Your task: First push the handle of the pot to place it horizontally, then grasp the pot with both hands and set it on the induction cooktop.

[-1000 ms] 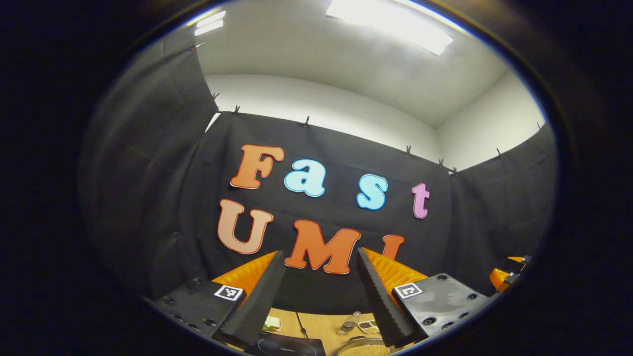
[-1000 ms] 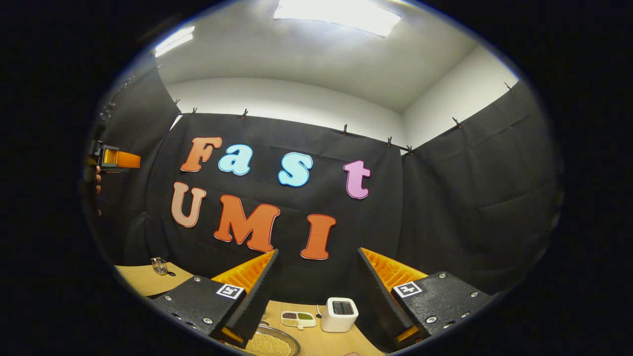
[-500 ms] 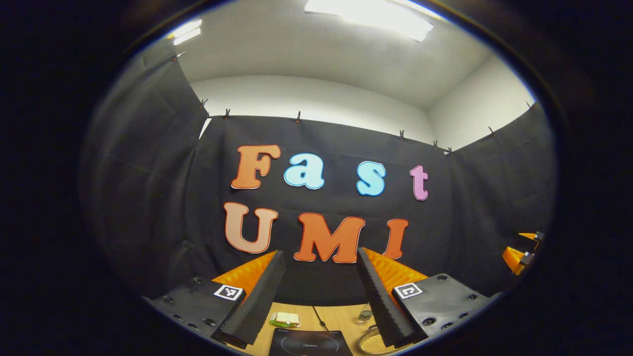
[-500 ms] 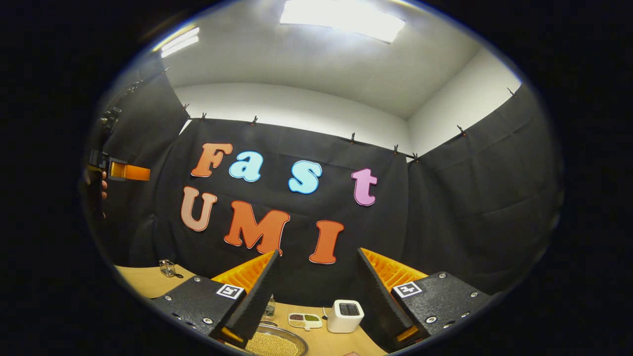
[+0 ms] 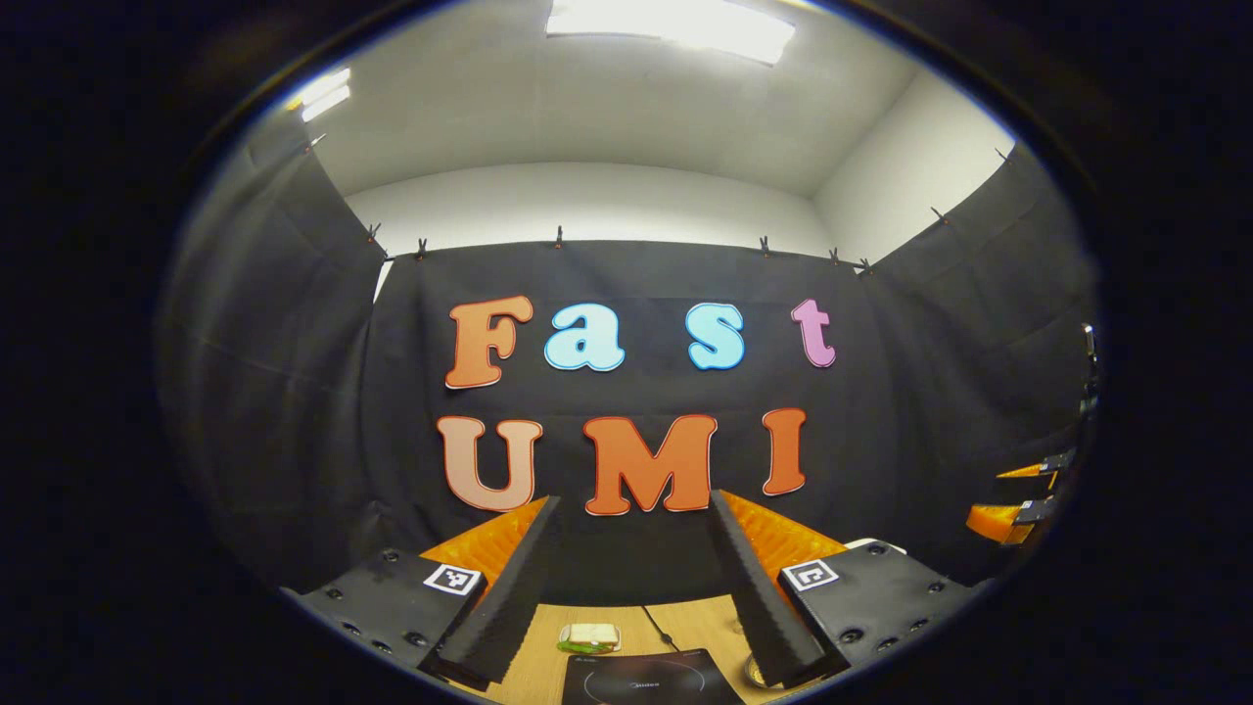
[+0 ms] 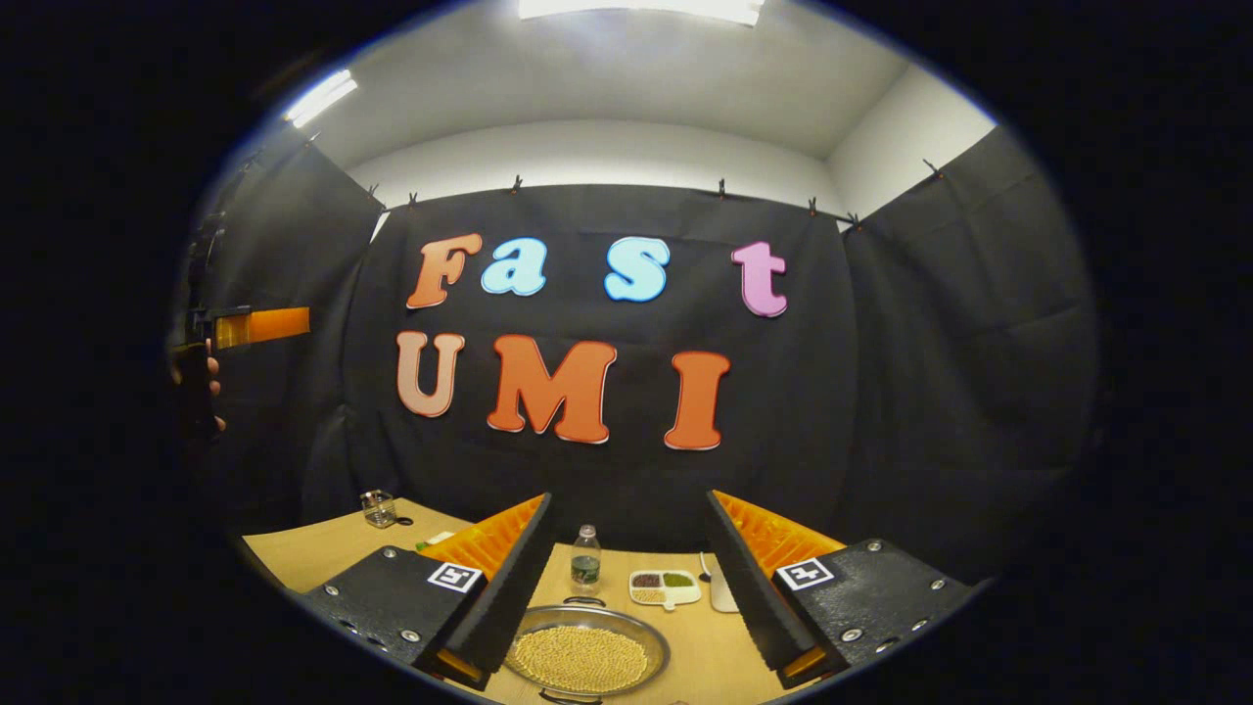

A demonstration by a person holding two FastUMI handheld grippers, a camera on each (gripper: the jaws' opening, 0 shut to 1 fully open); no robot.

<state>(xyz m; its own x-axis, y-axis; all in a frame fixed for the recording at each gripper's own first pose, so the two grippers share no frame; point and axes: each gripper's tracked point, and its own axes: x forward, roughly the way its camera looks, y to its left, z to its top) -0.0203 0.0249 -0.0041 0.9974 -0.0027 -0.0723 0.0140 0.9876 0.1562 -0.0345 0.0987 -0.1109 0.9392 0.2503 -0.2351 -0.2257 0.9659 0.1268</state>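
Both views tipped down since before, pot (image 6: pixel 585 658) w/ beans btwn spread right hand-held gripper (image 6: pixel 626 578), bottle (image 6: pixel 585 559) behind, left hand-held gripper (image 5: pixel 631 578) spread

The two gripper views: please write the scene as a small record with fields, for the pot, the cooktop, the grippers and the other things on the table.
pot: metal pot full of small yellow beans, on the wooden table
cooktop: black cooktop, nothing visibly on it
left gripper: open, above the table, holding nothing
right gripper: open, above the pot, not touching it
other things: bottle, divided dish, glass jar
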